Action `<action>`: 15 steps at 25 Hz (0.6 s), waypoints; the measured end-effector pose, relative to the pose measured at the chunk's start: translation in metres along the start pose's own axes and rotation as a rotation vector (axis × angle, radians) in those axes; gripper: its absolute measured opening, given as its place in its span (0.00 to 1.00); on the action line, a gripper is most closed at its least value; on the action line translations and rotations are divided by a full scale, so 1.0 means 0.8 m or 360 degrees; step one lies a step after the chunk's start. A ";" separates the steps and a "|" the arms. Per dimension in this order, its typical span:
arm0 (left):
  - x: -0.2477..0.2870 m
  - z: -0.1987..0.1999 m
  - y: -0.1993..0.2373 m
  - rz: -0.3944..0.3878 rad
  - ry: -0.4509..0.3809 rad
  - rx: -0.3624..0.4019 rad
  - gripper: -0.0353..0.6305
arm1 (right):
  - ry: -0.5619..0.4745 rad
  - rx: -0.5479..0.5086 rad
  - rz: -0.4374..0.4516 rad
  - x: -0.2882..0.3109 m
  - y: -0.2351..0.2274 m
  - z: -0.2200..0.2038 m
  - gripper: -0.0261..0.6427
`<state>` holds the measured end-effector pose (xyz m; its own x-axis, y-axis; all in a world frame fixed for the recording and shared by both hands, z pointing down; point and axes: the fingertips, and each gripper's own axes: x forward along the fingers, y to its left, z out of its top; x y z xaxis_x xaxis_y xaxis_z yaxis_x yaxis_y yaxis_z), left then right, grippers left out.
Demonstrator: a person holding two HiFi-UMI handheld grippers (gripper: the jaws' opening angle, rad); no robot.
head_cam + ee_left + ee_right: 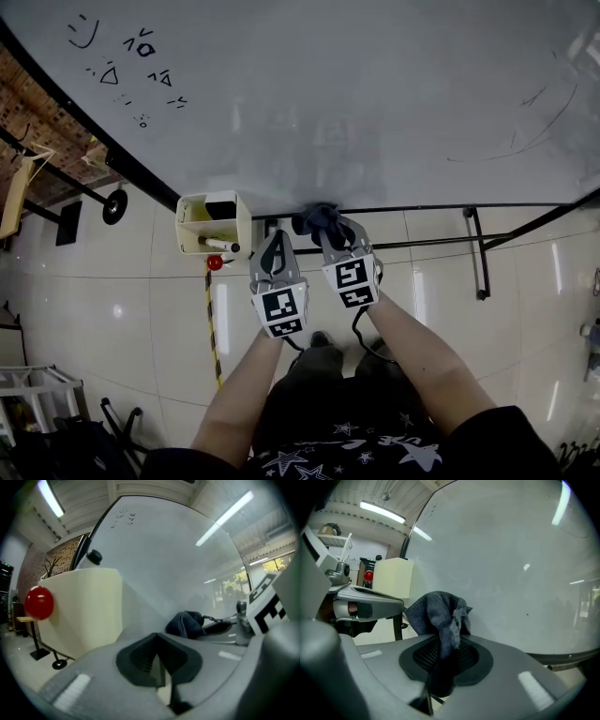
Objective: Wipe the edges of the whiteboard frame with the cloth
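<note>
The big whiteboard (356,94) fills the top of the head view, its dark frame edge (441,208) running along the bottom. My right gripper (323,228) is shut on a dark blue cloth (317,219), which sits bunched against the bottom frame edge. In the right gripper view the cloth (439,616) sticks up from between the jaws, close to the board (511,564). My left gripper (274,251) hangs just left of and below it, shut with nothing held. From the left gripper view the cloth (186,624) shows to the right.
A cream marker box (214,223) hangs at the board's bottom edge left of the grippers, with a marker and eraser inside and a red ball (215,262) beneath. Black stand legs (478,253) and a castor (114,205) rest on the tiled floor. Marker scribbles (131,66) sit at the board's upper left.
</note>
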<state>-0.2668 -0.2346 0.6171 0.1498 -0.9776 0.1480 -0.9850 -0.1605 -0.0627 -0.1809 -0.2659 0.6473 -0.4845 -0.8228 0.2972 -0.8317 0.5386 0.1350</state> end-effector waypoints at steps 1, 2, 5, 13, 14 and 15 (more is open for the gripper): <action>-0.001 0.000 0.004 0.0000 -0.0008 -0.0001 0.06 | 0.0003 -0.0013 0.0008 0.004 0.008 0.003 0.13; -0.001 0.000 0.006 -0.0003 -0.0015 -0.0002 0.06 | 0.0006 -0.0030 0.0017 0.009 0.016 0.006 0.13; -0.002 0.003 0.008 -0.0032 -0.0031 0.0006 0.06 | 0.0013 -0.0065 0.0030 0.022 0.035 0.011 0.13; -0.006 0.007 0.005 -0.0094 -0.0056 0.0021 0.06 | 0.0030 -0.0027 0.0020 0.028 0.047 0.013 0.13; -0.008 0.009 0.006 -0.0090 -0.0063 0.0023 0.06 | 0.0018 -0.0016 0.0020 0.027 0.046 0.014 0.13; -0.011 0.012 0.006 -0.0086 -0.0073 0.0026 0.06 | -0.0001 -0.0005 0.0024 0.024 0.046 0.016 0.13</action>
<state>-0.2717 -0.2278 0.6061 0.2069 -0.9726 0.1063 -0.9739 -0.2151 -0.0722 -0.2241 -0.2643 0.6456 -0.4973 -0.8146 0.2985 -0.8234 0.5516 0.1335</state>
